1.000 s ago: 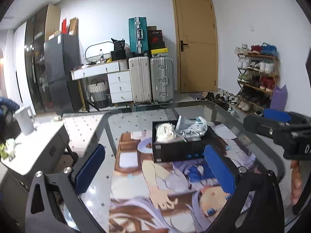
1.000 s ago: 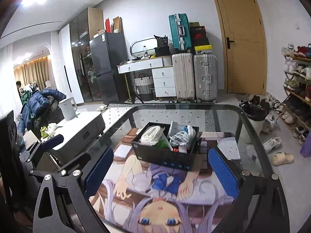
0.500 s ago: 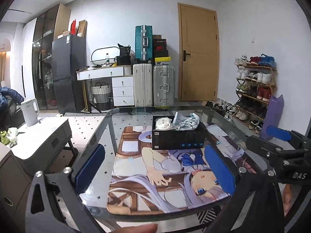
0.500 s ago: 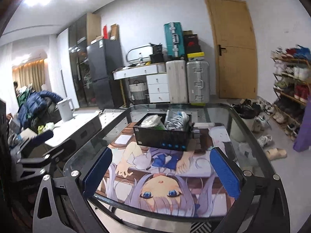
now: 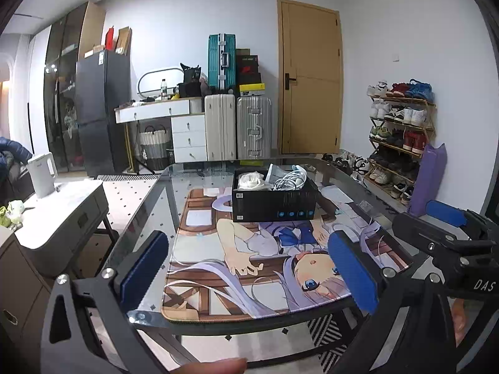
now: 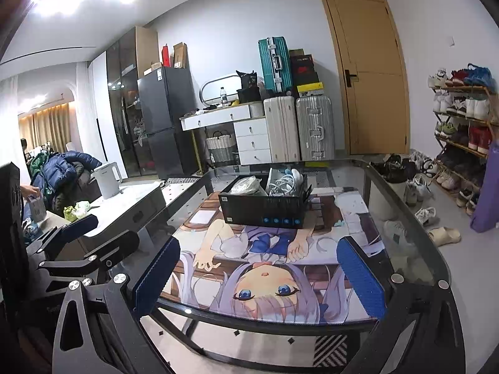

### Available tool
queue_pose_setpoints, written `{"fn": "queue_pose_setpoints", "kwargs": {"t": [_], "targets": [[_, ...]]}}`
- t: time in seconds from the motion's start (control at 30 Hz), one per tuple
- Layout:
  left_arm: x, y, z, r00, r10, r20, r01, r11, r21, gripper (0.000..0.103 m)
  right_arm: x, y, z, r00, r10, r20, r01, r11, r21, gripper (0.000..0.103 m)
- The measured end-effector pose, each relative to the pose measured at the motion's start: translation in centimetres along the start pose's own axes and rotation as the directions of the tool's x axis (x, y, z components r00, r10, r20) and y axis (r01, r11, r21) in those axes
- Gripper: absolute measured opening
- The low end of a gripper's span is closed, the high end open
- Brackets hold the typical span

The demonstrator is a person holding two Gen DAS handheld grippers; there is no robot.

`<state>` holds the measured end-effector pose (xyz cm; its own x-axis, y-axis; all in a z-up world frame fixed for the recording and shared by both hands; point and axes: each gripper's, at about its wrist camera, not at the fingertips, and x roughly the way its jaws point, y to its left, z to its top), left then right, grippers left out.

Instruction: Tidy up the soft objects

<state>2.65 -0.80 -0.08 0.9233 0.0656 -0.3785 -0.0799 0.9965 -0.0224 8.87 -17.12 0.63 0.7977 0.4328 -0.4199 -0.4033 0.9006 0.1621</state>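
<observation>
Well, both the left gripper (image 5: pixel 249 268) and right gripper (image 6: pixel 259 274) hang wide apart and empty near the table edge (image 6: pixel 414 218), cables (image 5: pixel 288 180) and cloth (image 5: pixel 251 180) sitting in the black box (image 5: pixel 274 208), so it looks nearly finished.

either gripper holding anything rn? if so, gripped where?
Nothing held. Left gripper and right gripper are both open and empty, short of the black box of soft items on the glass table.

Suitcases (image 5: pixel 237 124) by door (image 5: pixel 308 78); shoe rack (image 5: pixel 399 131) (full); kettle (image 6: pixel 107 179).
</observation>
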Motion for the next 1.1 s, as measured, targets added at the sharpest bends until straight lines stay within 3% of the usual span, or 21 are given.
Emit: {"fn": "queue_pose_setpoints", "kwargs": {"t": [1.1], "targets": [[0.43, 0.3, -0.12, 1.0, -0.009, -0.018, 0.009, 1.0, -0.016, 0.103, 0.18, 0.0, 0.39, 1.0, 0.003, -0.013, -0.003, 1.0, 0.017, 0.102]]}}
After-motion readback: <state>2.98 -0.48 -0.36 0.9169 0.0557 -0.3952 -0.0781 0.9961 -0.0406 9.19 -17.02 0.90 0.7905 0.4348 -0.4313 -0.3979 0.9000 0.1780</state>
